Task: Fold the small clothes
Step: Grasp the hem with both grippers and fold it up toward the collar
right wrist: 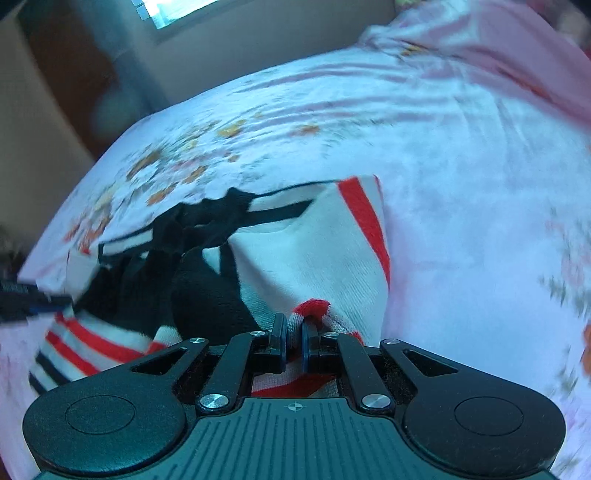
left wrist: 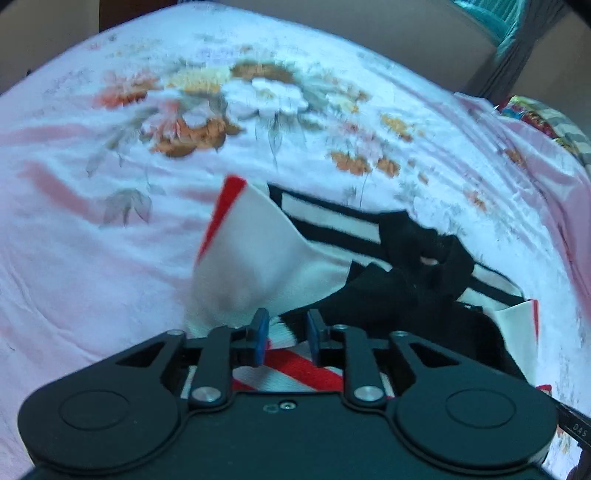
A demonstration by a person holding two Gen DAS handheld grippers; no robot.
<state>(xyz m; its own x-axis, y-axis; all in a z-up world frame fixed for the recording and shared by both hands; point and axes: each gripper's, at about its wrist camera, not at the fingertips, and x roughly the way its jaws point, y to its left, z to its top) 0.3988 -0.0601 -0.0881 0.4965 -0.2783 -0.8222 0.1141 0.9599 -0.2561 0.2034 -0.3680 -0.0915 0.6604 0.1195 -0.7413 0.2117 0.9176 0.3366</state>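
A small knit garment (left wrist: 258,251), white with red and black stripes and black parts, lies on the flowered bedsheet (left wrist: 110,258). My left gripper (left wrist: 286,338) is open, its blue pads (left wrist: 260,332) a short way apart over a red-and-white striped edge of the garment. In the right wrist view the same garment (right wrist: 314,251) is partly lifted. My right gripper (right wrist: 294,341) is shut on a bunched red-and-white edge of it. The left gripper's tip (right wrist: 22,299) shows at the far left of the right wrist view.
The bed (right wrist: 461,184) spreads wide around the garment, pink and white with orange flowers. A beige wall (left wrist: 369,22) and a curtain (left wrist: 517,44) stand behind it. A colourful bundle (left wrist: 535,114) lies at the bed's right edge. A window (right wrist: 173,11) is at the back.
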